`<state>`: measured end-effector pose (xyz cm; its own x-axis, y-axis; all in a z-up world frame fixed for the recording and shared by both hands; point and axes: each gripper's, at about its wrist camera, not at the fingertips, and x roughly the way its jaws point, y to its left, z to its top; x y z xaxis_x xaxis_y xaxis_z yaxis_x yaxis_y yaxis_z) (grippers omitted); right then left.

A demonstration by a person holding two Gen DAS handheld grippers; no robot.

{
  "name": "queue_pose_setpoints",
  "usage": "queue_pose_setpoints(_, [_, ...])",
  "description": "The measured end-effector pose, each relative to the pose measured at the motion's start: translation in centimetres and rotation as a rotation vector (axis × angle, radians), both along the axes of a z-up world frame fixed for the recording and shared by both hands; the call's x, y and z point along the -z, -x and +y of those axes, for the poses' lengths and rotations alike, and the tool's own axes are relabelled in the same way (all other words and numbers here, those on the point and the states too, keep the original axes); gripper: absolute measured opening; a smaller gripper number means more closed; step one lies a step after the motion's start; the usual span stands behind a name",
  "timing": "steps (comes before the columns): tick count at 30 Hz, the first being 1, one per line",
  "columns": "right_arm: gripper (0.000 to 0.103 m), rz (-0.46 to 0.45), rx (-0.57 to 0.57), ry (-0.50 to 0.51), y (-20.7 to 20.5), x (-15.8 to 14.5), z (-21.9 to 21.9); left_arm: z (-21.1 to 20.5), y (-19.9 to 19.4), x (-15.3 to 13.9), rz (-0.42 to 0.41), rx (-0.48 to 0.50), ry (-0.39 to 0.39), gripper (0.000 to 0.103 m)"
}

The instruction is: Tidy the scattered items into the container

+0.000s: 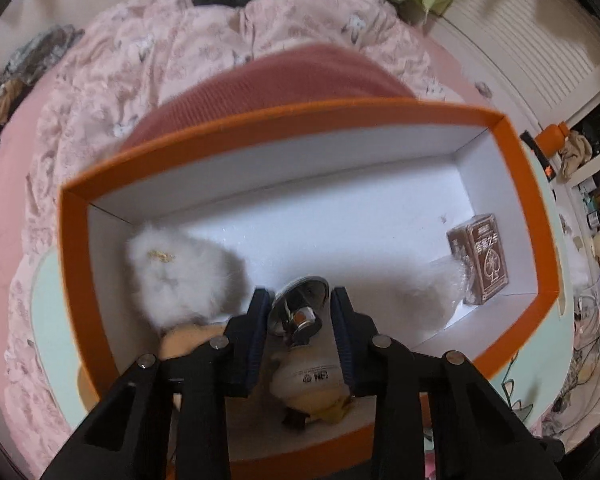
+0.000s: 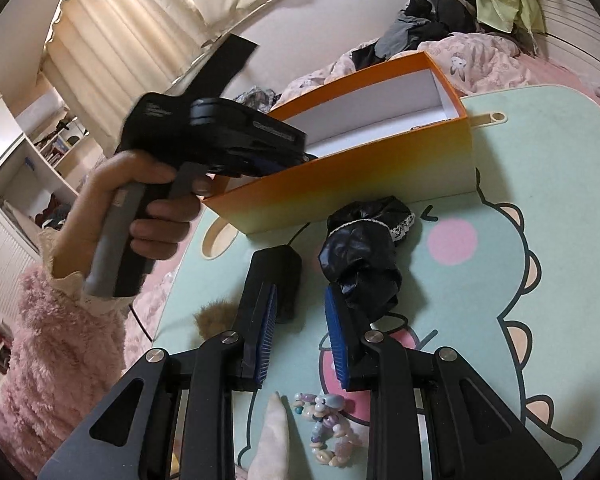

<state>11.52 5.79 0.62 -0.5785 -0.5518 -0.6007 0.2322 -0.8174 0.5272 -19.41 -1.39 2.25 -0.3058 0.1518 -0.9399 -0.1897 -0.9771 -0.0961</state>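
Note:
My left gripper (image 1: 300, 292) hangs nose-down inside the orange box (image 1: 284, 120), shut on a small cream toy (image 1: 308, 376) with a shiny metal cap that fills the gap between the pads. On the box's white floor lie a white fluffy pompom (image 1: 180, 276), a second white puff (image 1: 440, 284) and a brown card pack (image 1: 482, 256). My right gripper (image 2: 302, 288) hovers over the green mat (image 2: 540, 200), open by a narrow gap with nothing in it. A crumpled black bag (image 2: 360, 256) touches its right finger. A bead bracelet (image 2: 328, 428) lies beneath.
A small black object (image 2: 284, 276) sits by the right gripper's left finger, with a brown pompom (image 2: 216, 316) and a white furry piece (image 2: 272, 440) nearby. A hand in a pink fluffy sleeve (image 2: 60, 340) holds the left gripper (image 2: 284, 160). A pink quilt (image 1: 120, 80) and clothes lie behind the box.

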Motion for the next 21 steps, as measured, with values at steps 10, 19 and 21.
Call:
queue_pose_setpoints(10, [0.026,-0.012,0.010,0.003,-0.2,0.3,0.2,-2.1,-2.6,-6.1,0.179,-0.014,-0.141,0.024])
queue_pose_setpoints(19, [0.026,-0.017,0.032,0.008,-0.2,0.4,0.6,-5.8,-13.4,-6.9,0.322,-0.037,-0.176,0.024])
queue_pose_setpoints(21, [0.026,-0.014,0.035,0.007,-0.1,0.2,0.6,-7.0,-14.5,-4.8,0.298,-0.071,-0.185,0.024])
